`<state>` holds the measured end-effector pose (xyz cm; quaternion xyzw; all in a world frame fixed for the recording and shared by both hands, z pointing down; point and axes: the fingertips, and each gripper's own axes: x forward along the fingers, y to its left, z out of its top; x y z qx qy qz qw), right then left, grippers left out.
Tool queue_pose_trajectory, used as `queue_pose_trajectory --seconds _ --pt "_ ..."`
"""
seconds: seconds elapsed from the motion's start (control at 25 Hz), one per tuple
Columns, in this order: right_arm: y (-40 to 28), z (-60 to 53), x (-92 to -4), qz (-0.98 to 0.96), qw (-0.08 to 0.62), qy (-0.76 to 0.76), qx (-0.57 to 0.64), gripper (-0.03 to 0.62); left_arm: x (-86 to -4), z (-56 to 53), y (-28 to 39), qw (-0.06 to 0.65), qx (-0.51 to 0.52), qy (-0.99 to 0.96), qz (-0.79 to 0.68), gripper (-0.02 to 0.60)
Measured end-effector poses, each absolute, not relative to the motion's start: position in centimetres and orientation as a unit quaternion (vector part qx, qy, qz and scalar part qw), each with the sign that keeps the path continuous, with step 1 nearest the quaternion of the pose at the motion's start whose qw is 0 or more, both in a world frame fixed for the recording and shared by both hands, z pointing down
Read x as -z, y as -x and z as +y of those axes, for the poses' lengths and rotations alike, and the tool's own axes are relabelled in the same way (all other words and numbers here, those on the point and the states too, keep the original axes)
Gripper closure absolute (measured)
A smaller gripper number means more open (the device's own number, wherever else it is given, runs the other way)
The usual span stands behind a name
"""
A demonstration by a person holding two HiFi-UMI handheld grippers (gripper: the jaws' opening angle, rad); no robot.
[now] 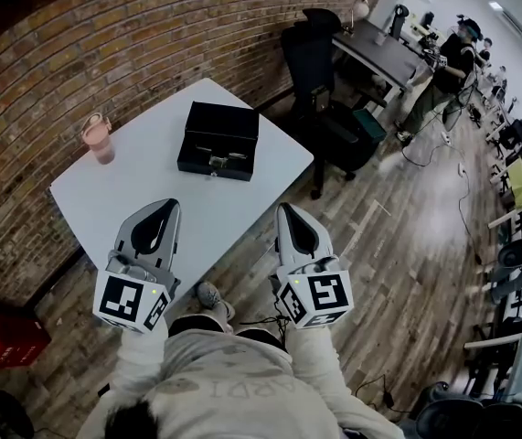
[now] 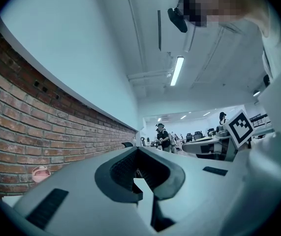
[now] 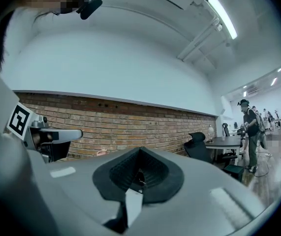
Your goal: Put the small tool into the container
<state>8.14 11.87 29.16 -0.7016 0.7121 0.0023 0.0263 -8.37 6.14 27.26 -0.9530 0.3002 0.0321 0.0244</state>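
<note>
big white square table (image 1: 133,186) by the brick wall, and the black rectangular container box (image 1: 218,140) sits on its far half, lid down, latch facing me. left gripper (image 1: 168,206) and right gripper (image 1: 286,208) hover over the near edge, both jaws pinched together with nothing in them. small pink plastic cup (image 1: 98,138) stands at the left edge, well apart from the box

An open-plan office: a dark desk (image 1: 381,55) with a black swivel chair (image 1: 310,55) stands beyond the white worktop's (image 1: 142,190) far corner, and more chairs (image 1: 519,135) line the wooden floor (image 1: 407,236). Strip lights (image 2: 177,71) run overhead beside a brick wall (image 1: 87,53).
</note>
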Motion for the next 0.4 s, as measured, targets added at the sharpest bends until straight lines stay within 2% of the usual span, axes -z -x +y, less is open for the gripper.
queue_pose_trajectory --seconds 0.4 --pt "-7.3 13.3 -28.9 0.711 0.026 0.702 -0.005 0.583 -26.9 7.5 9.1 0.028 -0.035 0.954 0.297 0.577"
